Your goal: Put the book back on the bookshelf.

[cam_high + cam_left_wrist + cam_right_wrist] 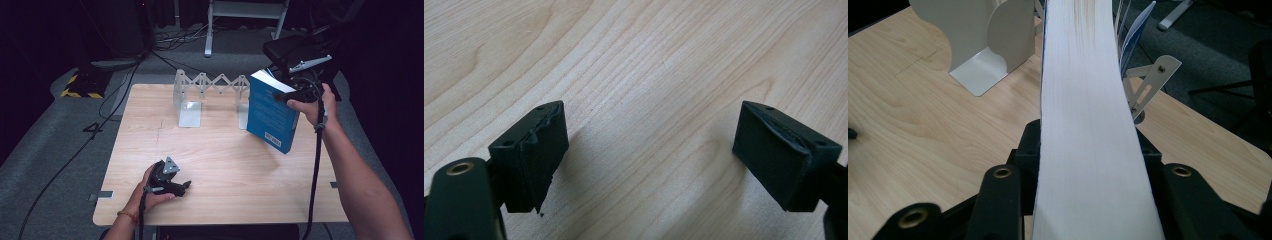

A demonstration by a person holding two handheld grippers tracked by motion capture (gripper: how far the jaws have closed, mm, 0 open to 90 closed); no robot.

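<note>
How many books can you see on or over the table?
1: a blue book held tilted above the table's far right, clamped in the right claw, beside the expandable bookend rack.

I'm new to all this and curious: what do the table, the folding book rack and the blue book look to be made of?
Table: looks like pale wood or wood-look laminate, matt, with visible grain. Expandable book rack: probably thin sheet metal painted off-white, judging by its flat bent plates and riveted scissor struts. Blue book: paper, with a smooth, possibly glossy blue cover and a white page edge, clamped in the right gripper.
</note>
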